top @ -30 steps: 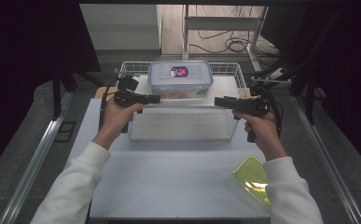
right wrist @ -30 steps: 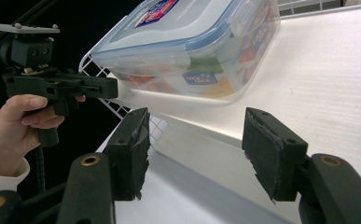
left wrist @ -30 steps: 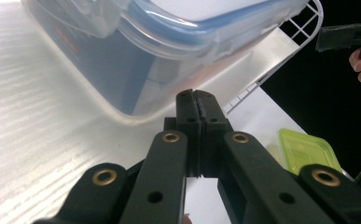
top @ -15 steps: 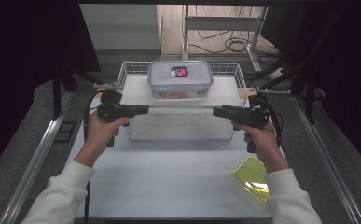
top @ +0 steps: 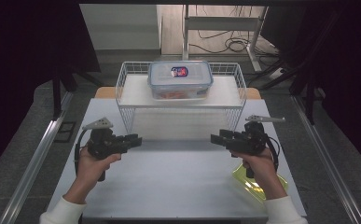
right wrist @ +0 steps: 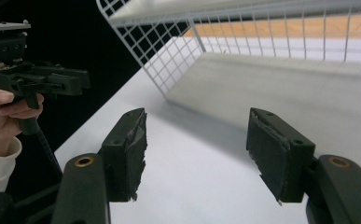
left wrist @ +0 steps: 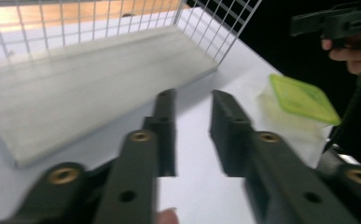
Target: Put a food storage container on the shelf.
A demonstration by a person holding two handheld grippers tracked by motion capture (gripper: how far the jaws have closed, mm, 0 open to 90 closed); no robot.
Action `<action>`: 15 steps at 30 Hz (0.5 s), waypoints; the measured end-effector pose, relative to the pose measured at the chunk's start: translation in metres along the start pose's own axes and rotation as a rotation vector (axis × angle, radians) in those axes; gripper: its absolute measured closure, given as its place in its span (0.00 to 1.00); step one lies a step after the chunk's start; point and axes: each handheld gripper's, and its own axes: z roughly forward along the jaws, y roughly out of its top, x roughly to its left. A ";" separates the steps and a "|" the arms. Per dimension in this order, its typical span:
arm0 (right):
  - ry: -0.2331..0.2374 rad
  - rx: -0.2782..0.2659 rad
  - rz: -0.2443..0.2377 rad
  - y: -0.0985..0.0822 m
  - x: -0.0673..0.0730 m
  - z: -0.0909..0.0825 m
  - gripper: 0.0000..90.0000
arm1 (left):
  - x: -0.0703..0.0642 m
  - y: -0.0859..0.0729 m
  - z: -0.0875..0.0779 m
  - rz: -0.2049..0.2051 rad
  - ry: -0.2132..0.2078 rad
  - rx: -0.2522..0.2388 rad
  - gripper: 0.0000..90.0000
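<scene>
A clear food box with a grey-blue lid (top: 180, 79) stands on top of a white wire rack (top: 128, 80) at the back of the table. My left gripper (top: 137, 139) hovers low over the table in front of the rack's left end. Its jaws have just been opening, and in the left gripper view (left wrist: 194, 114) a gap shows with nothing in it. My right gripper (top: 214, 138) faces it from the right, jaws open and empty (right wrist: 197, 140). A small tub with a yellow-green lid (top: 241, 176) sits under the right hand.
The white table (top: 178, 186) has open room between the two grippers. The rack's lower shelf (left wrist: 85, 88) lies just beyond the jaws. Metal rails run along both sides of the table, and cables lie on the floor behind.
Both hands have come down and toward the near side, away from the level of the rack's top. The left gripper's jaws have gone from shut to apart.
</scene>
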 end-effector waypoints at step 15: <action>-0.044 0.076 -0.037 -0.062 -0.004 0.000 0.39 | -0.004 -0.053 0.005 -0.005 0.020 0.115 0.29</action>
